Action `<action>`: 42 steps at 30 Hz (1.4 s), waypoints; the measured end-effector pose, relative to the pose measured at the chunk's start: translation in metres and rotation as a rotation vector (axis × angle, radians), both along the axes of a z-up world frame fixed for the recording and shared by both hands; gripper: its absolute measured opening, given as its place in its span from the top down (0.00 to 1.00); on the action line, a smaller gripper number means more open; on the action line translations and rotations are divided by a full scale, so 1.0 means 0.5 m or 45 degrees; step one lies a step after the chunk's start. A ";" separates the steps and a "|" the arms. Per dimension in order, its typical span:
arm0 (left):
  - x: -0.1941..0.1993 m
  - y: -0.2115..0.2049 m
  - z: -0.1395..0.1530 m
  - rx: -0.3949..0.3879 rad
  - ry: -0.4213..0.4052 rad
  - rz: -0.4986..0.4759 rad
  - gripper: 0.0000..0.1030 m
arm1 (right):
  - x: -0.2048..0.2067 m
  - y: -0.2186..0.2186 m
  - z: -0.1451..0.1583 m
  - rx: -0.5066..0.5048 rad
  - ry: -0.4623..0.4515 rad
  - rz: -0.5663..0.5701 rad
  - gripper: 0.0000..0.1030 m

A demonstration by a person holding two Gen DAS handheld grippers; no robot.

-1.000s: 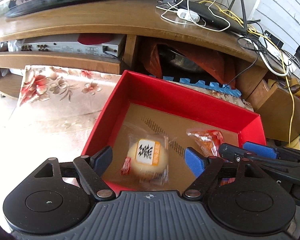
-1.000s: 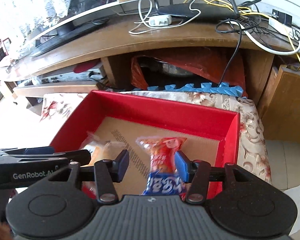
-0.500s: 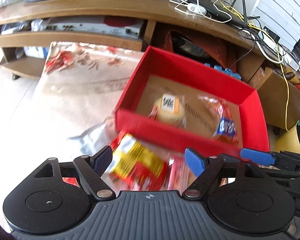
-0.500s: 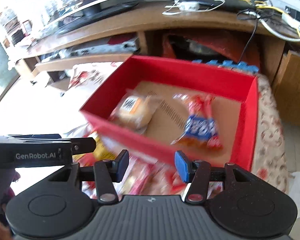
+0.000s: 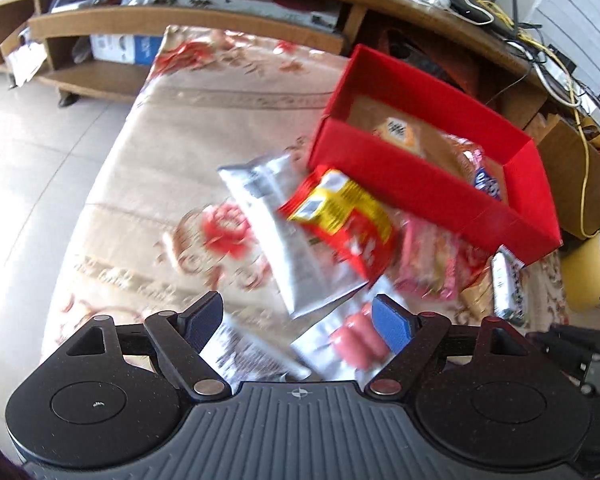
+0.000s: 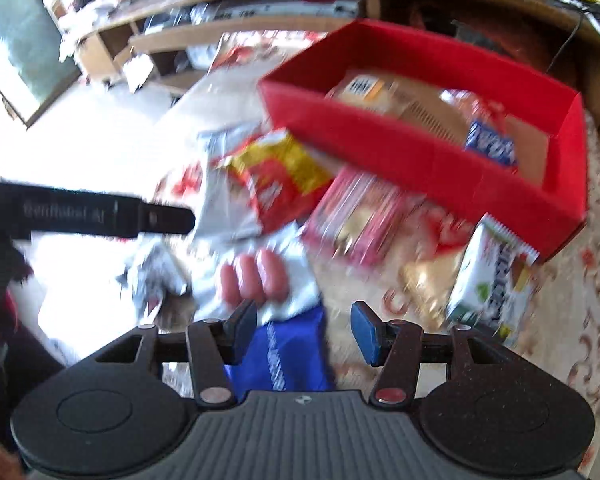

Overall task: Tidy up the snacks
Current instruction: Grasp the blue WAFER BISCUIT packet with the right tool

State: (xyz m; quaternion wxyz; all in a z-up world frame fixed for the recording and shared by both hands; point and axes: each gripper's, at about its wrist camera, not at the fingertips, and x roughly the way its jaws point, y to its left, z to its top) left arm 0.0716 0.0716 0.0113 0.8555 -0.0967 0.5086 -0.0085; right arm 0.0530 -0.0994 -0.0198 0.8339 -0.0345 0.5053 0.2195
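Note:
The red box (image 5: pixel 420 176) (image 6: pixel 420 152) holds a wrapped bun (image 5: pixel 398 134) (image 6: pixel 364 88) and an orange-and-blue snack (image 5: pixel 486 184) (image 6: pixel 490 140). In front of it lies a loose pile: a red-and-yellow packet (image 5: pixel 340 220) (image 6: pixel 276 176), a silver packet (image 5: pixel 276 232), a pink packet (image 6: pixel 356 216), a sausage pack (image 5: pixel 356 340) (image 6: pixel 256 276) and a white-and-green packet (image 6: pixel 492 276). My left gripper (image 5: pixel 298 320) hovers over the silver packets and sausages, jaws opening, gripping nothing. My right gripper (image 6: pixel 304 332) hovers above a blue packet (image 6: pixel 288 352), jaws opening, pads off it.
Everything rests on a floral cloth (image 5: pixel 204 128). Behind it runs a wooden TV stand (image 5: pixel 188 24) with shelves, devices and tangled cables (image 5: pixel 540 52). Pale tiled floor (image 5: pixel 32 152) lies to the left. The left gripper's body (image 6: pixel 100 214) crosses the right wrist view.
Both grippers have pulled back from over the box to the pile in front of it. The orange-and-blue snack has left the right gripper's fingers and lies in the box.

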 end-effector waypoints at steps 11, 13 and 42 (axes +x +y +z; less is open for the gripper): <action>-0.029 0.027 -0.049 0.021 0.105 0.009 0.16 | -0.020 0.040 -0.041 -0.068 0.052 0.112 0.44; -0.032 0.032 -0.054 0.004 0.119 0.017 0.16 | -0.021 0.041 -0.041 -0.064 0.057 0.121 0.44; -0.025 0.017 -0.088 0.007 0.172 0.169 0.20 | -0.068 0.055 -0.069 -0.191 -0.032 0.201 0.41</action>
